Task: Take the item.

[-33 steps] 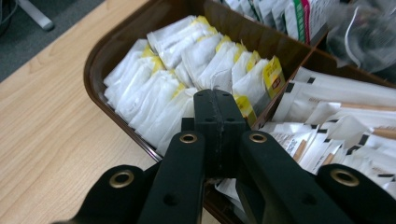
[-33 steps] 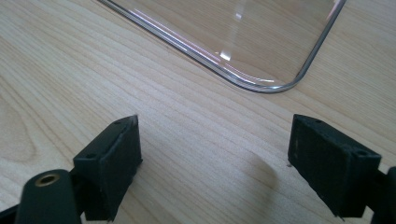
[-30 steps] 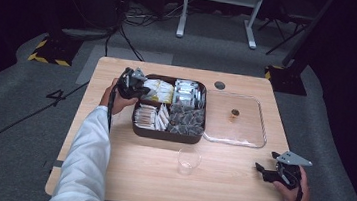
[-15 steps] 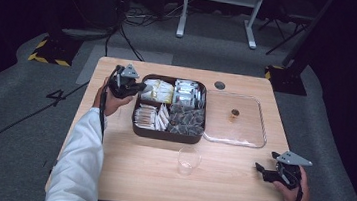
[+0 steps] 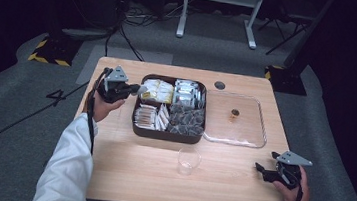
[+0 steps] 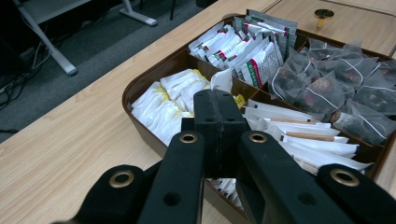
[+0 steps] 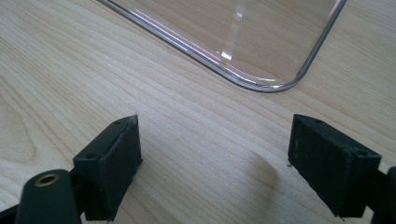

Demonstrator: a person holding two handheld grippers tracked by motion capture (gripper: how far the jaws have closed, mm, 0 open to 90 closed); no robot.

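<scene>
Left tongs (image 5: 136,90) pressed together on white sachet (image 6: 221,80), held above left rim of brown compartment tray (image 5: 138,129) near table's (image 5: 133,176) back-left part; tray holds yellow-white packets (image 6: 163,100), printed packets (image 6: 247,51), mesh tea bags (image 6: 336,88), paper sticks (image 6: 299,135); clear lid (image 5: 248,133) lies right of tray, touching it; small glass cup (image 5: 188,160) near front edge; right tongs (image 5: 259,169) spread apart, low over bare wood at front-right corner.
</scene>
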